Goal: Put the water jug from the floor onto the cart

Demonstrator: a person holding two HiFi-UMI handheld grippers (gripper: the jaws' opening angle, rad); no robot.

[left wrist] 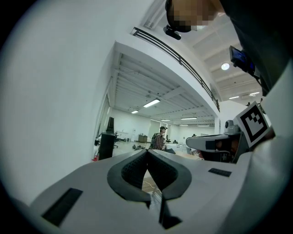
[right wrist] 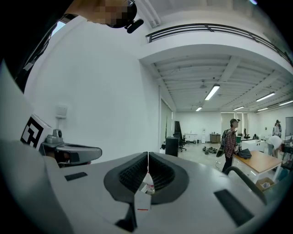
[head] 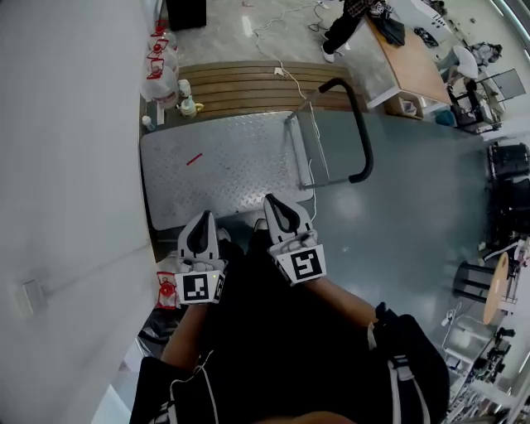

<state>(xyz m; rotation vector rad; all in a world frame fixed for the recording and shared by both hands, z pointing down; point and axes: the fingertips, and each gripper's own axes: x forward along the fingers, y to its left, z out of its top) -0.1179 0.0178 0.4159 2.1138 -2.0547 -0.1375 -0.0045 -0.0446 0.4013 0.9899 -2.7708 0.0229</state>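
Note:
The cart [head: 224, 166] is a flat metal deck with a black handle [head: 360, 124] folded at its right side. Clear water jugs with red labels [head: 160, 70] stand on the floor by the wall beyond the cart's far left corner. Another red-labelled jug [head: 168, 290] sits low at the left, beside my left hand. My left gripper [head: 203, 215] and right gripper [head: 277, 201] are held side by side over the cart's near edge. Both are shut and empty, with the pads meeting at the left gripper's [left wrist: 147, 151] and the right gripper's [right wrist: 148, 154] tips.
A white wall [head: 66, 166] runs along the left. A wooden slatted pallet [head: 240, 83] lies past the cart, and a cable trails over it. A person [head: 344, 25] stands near a desk [head: 410, 62] at the far right. A round stool [head: 489, 290] stands at the right.

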